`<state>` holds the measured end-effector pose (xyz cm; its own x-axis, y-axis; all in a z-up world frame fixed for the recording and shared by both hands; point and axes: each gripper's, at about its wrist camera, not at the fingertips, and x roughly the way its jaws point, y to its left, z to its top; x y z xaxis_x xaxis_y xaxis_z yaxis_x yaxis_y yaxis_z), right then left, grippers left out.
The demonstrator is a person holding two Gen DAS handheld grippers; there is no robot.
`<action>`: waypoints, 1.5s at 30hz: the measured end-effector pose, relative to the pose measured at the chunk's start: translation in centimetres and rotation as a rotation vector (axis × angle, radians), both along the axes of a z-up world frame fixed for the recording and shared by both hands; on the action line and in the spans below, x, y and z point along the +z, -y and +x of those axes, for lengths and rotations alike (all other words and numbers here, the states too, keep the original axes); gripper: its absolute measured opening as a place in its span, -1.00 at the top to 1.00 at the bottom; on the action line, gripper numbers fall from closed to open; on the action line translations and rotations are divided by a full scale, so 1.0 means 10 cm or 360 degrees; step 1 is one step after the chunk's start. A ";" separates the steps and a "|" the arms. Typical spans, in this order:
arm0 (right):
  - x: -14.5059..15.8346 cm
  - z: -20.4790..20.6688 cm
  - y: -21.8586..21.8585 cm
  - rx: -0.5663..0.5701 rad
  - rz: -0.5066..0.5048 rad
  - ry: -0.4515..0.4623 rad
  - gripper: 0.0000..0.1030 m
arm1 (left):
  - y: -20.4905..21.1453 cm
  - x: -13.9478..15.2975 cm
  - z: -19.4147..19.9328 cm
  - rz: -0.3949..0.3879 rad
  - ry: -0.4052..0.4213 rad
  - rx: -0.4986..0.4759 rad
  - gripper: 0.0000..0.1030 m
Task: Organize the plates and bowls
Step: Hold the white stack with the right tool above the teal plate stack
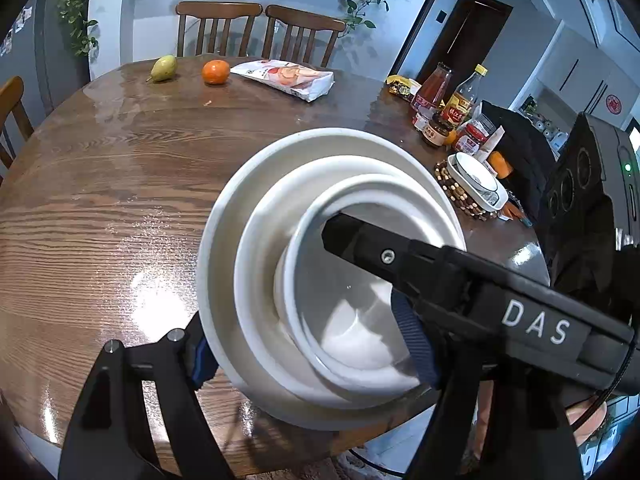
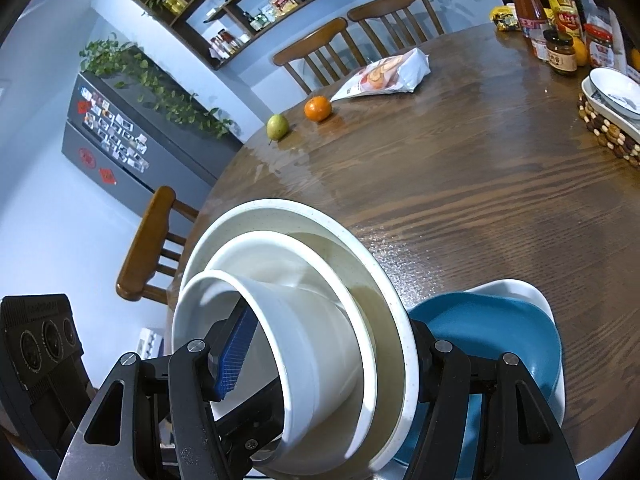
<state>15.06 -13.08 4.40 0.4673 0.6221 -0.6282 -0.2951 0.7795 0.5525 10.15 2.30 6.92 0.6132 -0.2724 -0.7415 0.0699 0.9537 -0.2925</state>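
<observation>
Both grippers are clamped on the same nested stack of white ceramic bowls [image 1: 332, 280], which is tipped on its side above the near edge of the round dark wooden table [image 1: 120, 184]. The left gripper [image 1: 316, 344] has one blue-padded finger pressed on the outside of the widest bowl and the other inside the smallest one. The right gripper [image 2: 320, 360] bites the stack from the opposite side, its blue pad inside the innermost bowl and its other finger behind the outer rim. Just beside the stack, a teal plate [image 2: 492, 340] lies on a white plate [image 2: 520, 288]. Farther off sit a green pear [image 1: 163, 68], an orange tangerine [image 1: 215, 72], a white snack bag [image 1: 286, 78] and, to the right, a cluster of sauce bottles and jars [image 1: 448, 108].
</observation>
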 end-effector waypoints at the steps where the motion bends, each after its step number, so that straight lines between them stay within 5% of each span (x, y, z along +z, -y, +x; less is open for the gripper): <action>1: 0.00 0.00 0.01 -0.0002 0.0000 -0.0001 -0.29 | 0.01 0.00 0.00 -0.0001 -0.0003 -0.0002 -0.46; 45: -0.24 -0.25 0.45 -0.0164 -0.0010 -0.0085 -0.29 | 0.50 -0.25 -0.03 0.0005 -0.0112 -0.0168 -0.46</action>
<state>12.54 -17.62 1.99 0.4945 0.5685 -0.6575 -0.1833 0.8076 0.5605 9.89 -2.73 4.40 0.5274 -0.3302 -0.7828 0.1496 0.9431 -0.2971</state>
